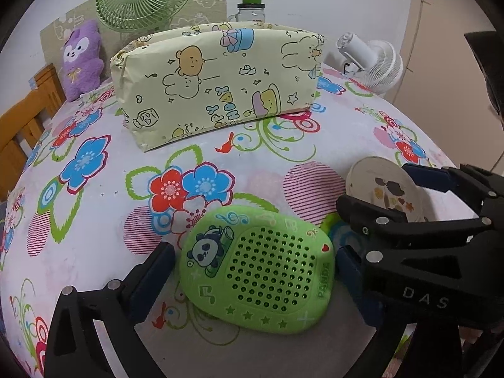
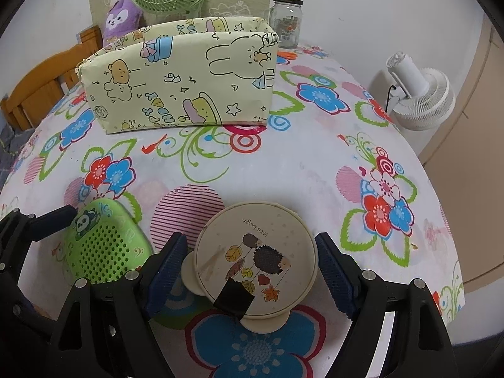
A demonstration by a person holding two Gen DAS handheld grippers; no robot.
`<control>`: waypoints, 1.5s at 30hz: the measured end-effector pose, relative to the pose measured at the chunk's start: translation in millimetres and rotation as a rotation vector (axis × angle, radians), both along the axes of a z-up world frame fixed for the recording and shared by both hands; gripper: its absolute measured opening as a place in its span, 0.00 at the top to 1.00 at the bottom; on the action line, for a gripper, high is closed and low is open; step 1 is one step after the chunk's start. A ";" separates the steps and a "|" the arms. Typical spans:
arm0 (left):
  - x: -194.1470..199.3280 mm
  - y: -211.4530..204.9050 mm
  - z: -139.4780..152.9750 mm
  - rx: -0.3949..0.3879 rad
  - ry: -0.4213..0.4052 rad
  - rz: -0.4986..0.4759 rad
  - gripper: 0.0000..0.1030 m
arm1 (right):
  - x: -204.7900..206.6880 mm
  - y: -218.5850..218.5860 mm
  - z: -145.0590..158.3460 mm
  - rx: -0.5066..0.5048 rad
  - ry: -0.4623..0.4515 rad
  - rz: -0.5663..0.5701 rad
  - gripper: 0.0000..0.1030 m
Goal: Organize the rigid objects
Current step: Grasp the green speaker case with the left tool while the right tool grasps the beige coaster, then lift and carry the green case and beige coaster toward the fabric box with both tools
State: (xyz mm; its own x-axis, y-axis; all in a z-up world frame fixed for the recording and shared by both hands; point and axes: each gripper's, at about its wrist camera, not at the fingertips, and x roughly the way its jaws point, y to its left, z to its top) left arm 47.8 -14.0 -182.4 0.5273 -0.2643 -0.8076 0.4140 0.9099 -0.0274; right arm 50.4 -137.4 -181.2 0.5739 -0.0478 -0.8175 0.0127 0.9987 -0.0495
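Step in hand: pre-grasp on both items. My left gripper [image 1: 255, 271] stands fully spread around the green panda speaker [image 1: 260, 272], pads clear of its sides. My right gripper [image 2: 250, 271] brackets the round hedgehog-print lid [image 2: 255, 260], open, gripping nothing. Both items lie on the floral tablecloth [image 1: 220, 160]. Next, I judge: close, lift, carry to the cartoon-print box [image 1: 217, 78] behind.
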 end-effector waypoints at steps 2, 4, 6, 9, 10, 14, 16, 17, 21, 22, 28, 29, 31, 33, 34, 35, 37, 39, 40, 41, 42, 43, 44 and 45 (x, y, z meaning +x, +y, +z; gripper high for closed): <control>-1.5 0.1 -0.4 0.007 -0.005 -0.012 0.00 | -1.8 0.6 -0.5 -0.002 0.001 -0.002 0.19; -2.0 -0.1 -0.6 0.010 -0.009 -0.022 0.01 | -3.8 1.2 -1.2 -0.001 0.003 -0.007 0.19; -2.8 -1.4 -0.3 0.015 -0.017 -0.036 0.05 | -5.1 1.2 -1.3 0.002 0.003 -0.011 0.19; -3.5 -3.7 1.2 0.021 -0.021 -0.044 0.06 | -4.8 0.8 -1.4 0.005 0.003 -0.018 0.19; -2.9 -3.5 1.2 0.017 -0.018 -0.042 0.07 | -4.1 0.8 -1.5 0.007 0.004 -0.021 0.19; 2.4 -3.6 2.8 0.012 -0.018 0.001 0.07 | -0.4 0.3 1.4 0.010 -0.004 -0.022 0.19; 5.7 -4.6 4.5 0.012 -0.020 0.021 0.07 | 1.9 -0.8 3.7 0.016 -0.009 -0.023 0.19; 6.9 -4.9 5.3 0.011 -0.021 0.027 0.07 | 3.2 -1.3 4.8 0.018 -0.011 -0.024 0.19; 11.8 -6.4 11.8 -0.006 -0.024 0.061 0.07 | 8.9 -5.0 11.5 0.033 -0.022 -0.026 0.19; 12.5 -6.6 13.7 -0.008 -0.027 0.069 0.07 | 10.2 -5.7 13.8 0.036 -0.027 -0.025 0.19; 12.9 -7.8 27.6 -0.010 -0.052 0.113 0.07 | 14.3 -4.4 30.0 0.044 -0.062 0.001 0.19; 12.5 -7.5 30.7 -0.011 -0.055 0.122 0.07 | 14.2 -4.0 31.6 0.045 -0.066 0.004 0.19; 11.1 -7.1 35.7 -0.013 -0.063 0.137 0.07 | 14.0 -3.6 37.2 0.049 -0.079 0.013 0.19; 9.2 -6.9 40.4 -0.011 -0.072 0.149 0.07 | 13.0 -2.9 42.3 0.049 -0.090 0.021 0.19; 8.3 -6.7 42.6 -0.011 -0.076 0.154 0.07 | 12.2 -2.7 45.9 0.050 -0.097 0.026 0.19; 7.3 -6.5 45.4 -0.011 -0.080 0.161 0.07 | 11.5 -2.2 47.7 0.050 -0.101 0.029 0.19; 5.2 -6.2 50.3 -0.011 -0.086 0.173 0.07 | 10.0 -1.6 54.0 0.052 -0.112 0.036 0.19; 3.7 -5.6 55.7 -0.011 -0.091 0.185 0.07 | 8.3 -0.7 58.0 0.052 -0.120 0.040 0.19; 2.7 -5.2 58.8 -0.011 -0.095 0.191 0.07 | 7.3 -0.3 60.6 0.050 -0.125 0.042 0.19; 1.6 -4.9 61.6 -0.011 -0.099 0.195 0.07 | 6.5 0.0 63.2 0.049 -0.131 0.044 0.19; 0.6 -4.4 64.3 -0.011 -0.102 0.198 0.07 | 5.3 0.1 66.4 0.049 -0.137 0.046 0.19; -0.3 -4.0 67.8 -0.012 -0.108 0.203 0.07 | 4.3 0.3 70.4 0.051 -0.143 0.047 0.19; -1.2 -3.9 70.2 -0.012 -0.111 0.205 0.07 | 3.6 0.2 72.3 0.053 -0.146 0.048 0.19; -1.9 -3.8 73.4 -0.012 -0.115 0.209 0.07 | 2.6 0.1 75.2 0.055 -0.150 0.050 0.19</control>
